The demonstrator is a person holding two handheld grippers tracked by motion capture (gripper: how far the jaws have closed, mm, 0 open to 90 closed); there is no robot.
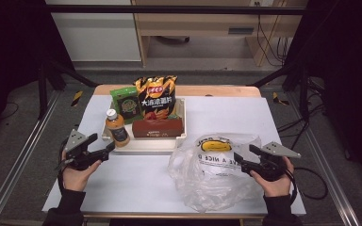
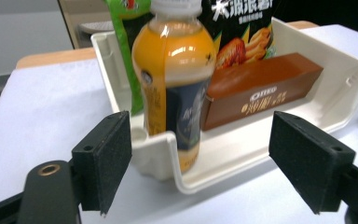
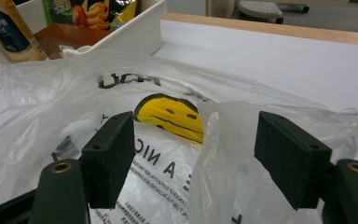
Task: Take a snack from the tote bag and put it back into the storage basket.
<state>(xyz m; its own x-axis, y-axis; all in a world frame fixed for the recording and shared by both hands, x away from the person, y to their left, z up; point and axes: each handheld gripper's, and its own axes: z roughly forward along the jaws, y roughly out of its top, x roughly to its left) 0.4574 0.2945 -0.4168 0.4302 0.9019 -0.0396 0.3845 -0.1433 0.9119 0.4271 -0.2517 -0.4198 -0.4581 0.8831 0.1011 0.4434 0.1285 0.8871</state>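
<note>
A person's two hands reach in from the 6 o'clock edge of a white worktop [image 1: 136, 183], each gripping one black two-jaw tool. The left gripper [image 1: 107, 149] lies nearly level at about 8 o'clock, aimed toward 2 o'clock at one orange juice bottle [image 2: 175, 79]. Its jaws are released, spread wide, with the bottle ahead of them and apart from the pads. The bottle is smooth, glossy plastic with a white cap and dark label, and stands upright in the near left corner of one cream plastic tray [image 2: 242, 154] at 12 o'clock. Also in the tray are one brown rectangular biscuit box [image 2: 261, 86], one black crisp bag [image 1: 156, 96] and one green packet [image 1: 125, 104]. The right gripper [image 1: 239, 159], at 4 o'clock, points toward 9 o'clock, jaws released astride a raised fold of one crinkled clear plastic bag [image 3: 223, 135] bearing a yellow smiley face.
</note>
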